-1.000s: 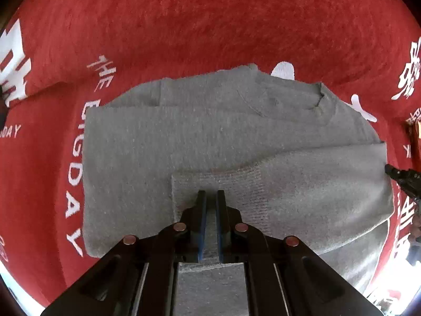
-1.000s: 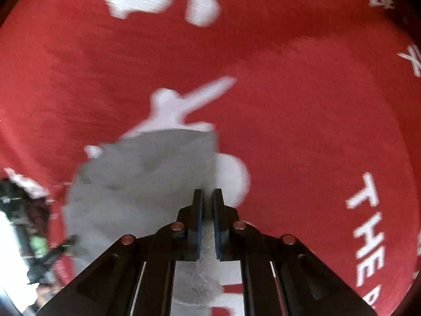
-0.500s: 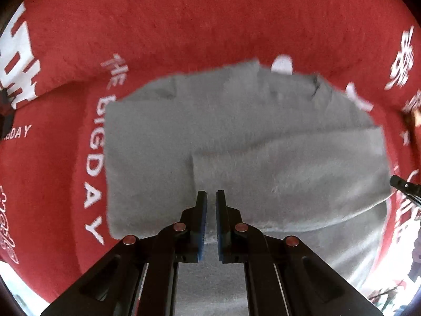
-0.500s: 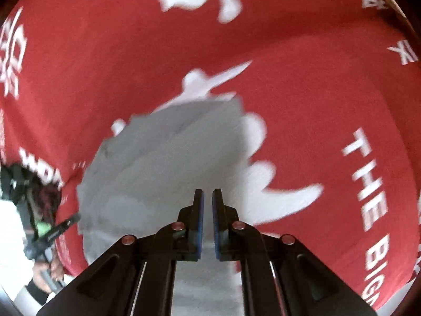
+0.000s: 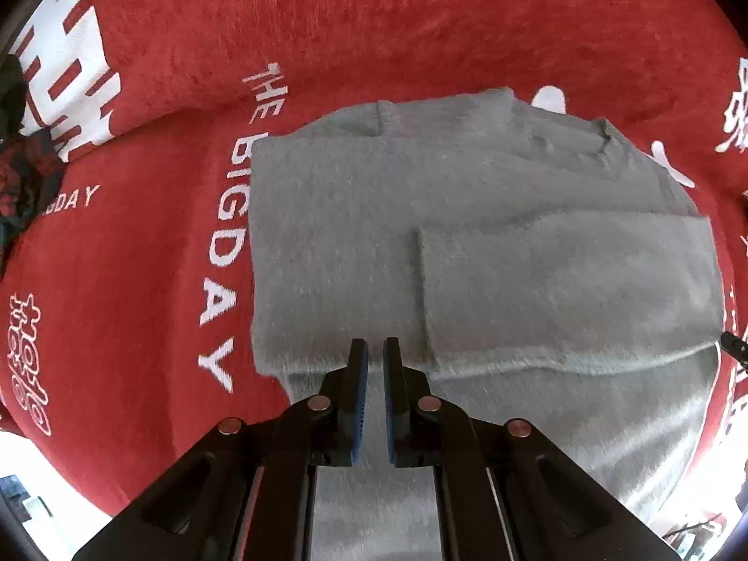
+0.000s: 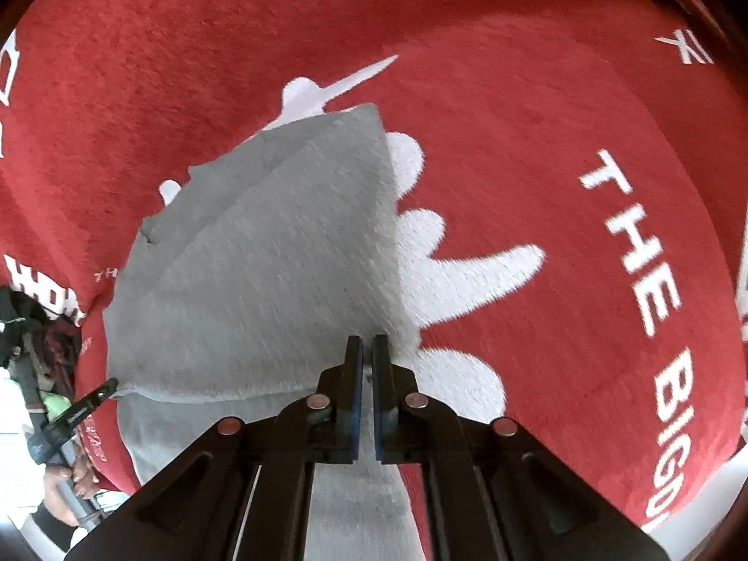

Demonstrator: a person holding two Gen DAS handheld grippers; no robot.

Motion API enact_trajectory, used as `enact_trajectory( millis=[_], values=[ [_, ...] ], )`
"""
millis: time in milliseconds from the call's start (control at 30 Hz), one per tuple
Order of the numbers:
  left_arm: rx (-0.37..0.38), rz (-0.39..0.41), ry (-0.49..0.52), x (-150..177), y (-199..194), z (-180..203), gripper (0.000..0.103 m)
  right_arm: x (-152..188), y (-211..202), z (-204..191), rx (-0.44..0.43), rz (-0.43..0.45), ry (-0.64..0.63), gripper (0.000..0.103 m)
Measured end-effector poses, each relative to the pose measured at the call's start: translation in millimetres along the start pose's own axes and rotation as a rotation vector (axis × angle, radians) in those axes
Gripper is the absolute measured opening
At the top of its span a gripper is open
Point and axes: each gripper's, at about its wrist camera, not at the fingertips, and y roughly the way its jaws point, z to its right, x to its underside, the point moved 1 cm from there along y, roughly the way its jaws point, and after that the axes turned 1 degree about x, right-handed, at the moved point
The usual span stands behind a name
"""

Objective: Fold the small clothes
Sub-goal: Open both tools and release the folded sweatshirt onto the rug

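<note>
The grey top [image 5: 467, 243] lies flat on the red cloth [image 5: 374, 37] that covers the desk, collar toward the far side. Its sides look turned in already: the left edge runs straight beside the white "BIGDAY" lettering [image 5: 219, 262], and 1 sleeve [image 5: 561, 280] lies folded across the body from the right, its cuff end stopping near the middle. The near hem [image 5: 561, 420] is not yet folded up and spreads toward the camera under the sleeve.

The left hand-held gripper [image 5: 374, 355] hovers over the near part of the top with its jaws nearly closed and a thin gap between them; grey fabric shows through the gap but nothing appears pinched, so it looks released. The right hand-held gripper [image 6: 367, 350] sits at the top's right edge, jaws likewise almost together; whether it nips the fabric edge I cannot tell.

My reading is that the side and sleeve folds are done and the task is past halfway. What seems left is bringing the hem up to the collar, probably in 1 or 2 folds, and smoothing the result.
</note>
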Motion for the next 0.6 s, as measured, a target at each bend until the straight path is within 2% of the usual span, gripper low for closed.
enact_trajectory(
  millis=[33, 167, 367, 400, 433, 467, 500, 600],
  values=[
    [0.003, -0.001, 0.001, 1.9, -2.8, 0.5, 0.008, 1.6, 0.4, 0.8, 0.017, -0.007, 0.008, 0.007],
    [0.005, -0.024, 0.01, 9.7, -6.8, 9.7, 0.008, 13.6, -7.8, 11.4, -0.009, -0.023, 0.056, 0.007],
    [-0.004, -0.046, 0.043, 24.4, -8.5, 30.0, 0.008, 31.6, -14.2, 5.3, -0.053, -0.042, 0.066, 0.008],
    [-0.001, -0.047, 0.047, 26.3, -9.8, 32.9, 0.016, 34.3, -14.7, 3.5, -0.062, -0.046, 0.067, 0.008],
    [-0.001, -0.049, 0.049, 27.8, -11.1, 35.4, 0.067, 36.0, -14.9, 1.7, -0.068, -0.048, 0.066, 0.008],
    [-0.015, -0.045, 0.045, 29.4, -13.6, 35.9, 0.097, 38.4, -15.2, -0.7, -0.077, -0.05, 0.065, 0.008],
    [-0.036, -0.014, 0.042, 30.6, -18.6, 37.1, 0.101, 41.1, -15.5, -3.7, -0.083, -0.054, 0.061, 0.01],
    [-0.037, -0.007, 0.073, 32.6, -23.9, 44.7, 0.101, 45.8, -15.3, -11.2, -0.09, -0.058, 0.049, 0.032]
  ],
)
